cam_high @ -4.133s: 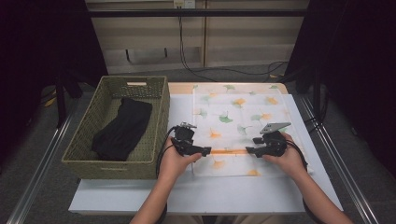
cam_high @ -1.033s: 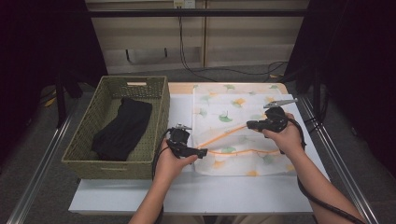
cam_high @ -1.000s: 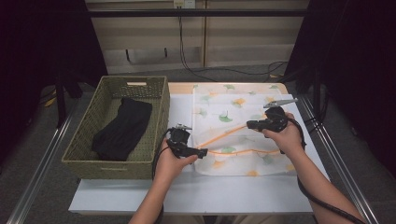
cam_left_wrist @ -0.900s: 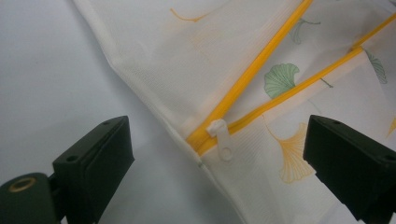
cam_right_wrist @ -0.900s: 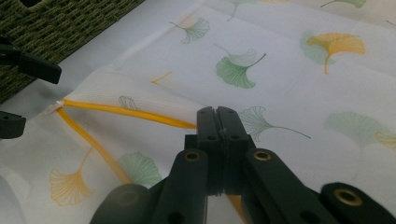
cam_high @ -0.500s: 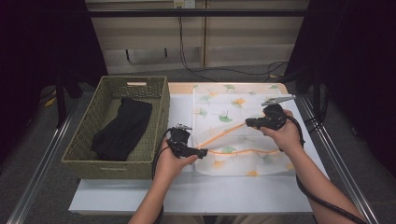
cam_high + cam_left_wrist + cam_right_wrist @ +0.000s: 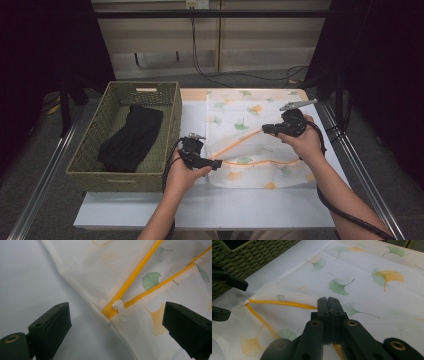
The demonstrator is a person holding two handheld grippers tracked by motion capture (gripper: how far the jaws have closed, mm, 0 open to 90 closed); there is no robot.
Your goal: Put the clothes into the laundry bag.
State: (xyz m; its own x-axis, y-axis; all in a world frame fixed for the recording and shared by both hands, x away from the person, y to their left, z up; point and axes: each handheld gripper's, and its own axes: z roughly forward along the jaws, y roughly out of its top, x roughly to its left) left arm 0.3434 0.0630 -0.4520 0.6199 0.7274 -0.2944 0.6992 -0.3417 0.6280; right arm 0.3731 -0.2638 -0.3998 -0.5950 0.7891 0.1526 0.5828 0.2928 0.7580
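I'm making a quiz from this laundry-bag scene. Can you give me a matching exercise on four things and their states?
Things:
1. left claw
2. right claw
3. black garment
4. zipper pull

States:
A. lies in the wicker basket
B. shut on the bag's upper zipper edge
C. open, jaws either side of the bag's corner
D. white, at the end of the orange zipper

Pairs: 1-C, 2-B, 3-A, 4-D

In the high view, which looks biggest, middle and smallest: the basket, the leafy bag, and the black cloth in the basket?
1. Leafy bag and basket: too alike to rank.
2. Black cloth: clearly smallest, lying inside the basket.
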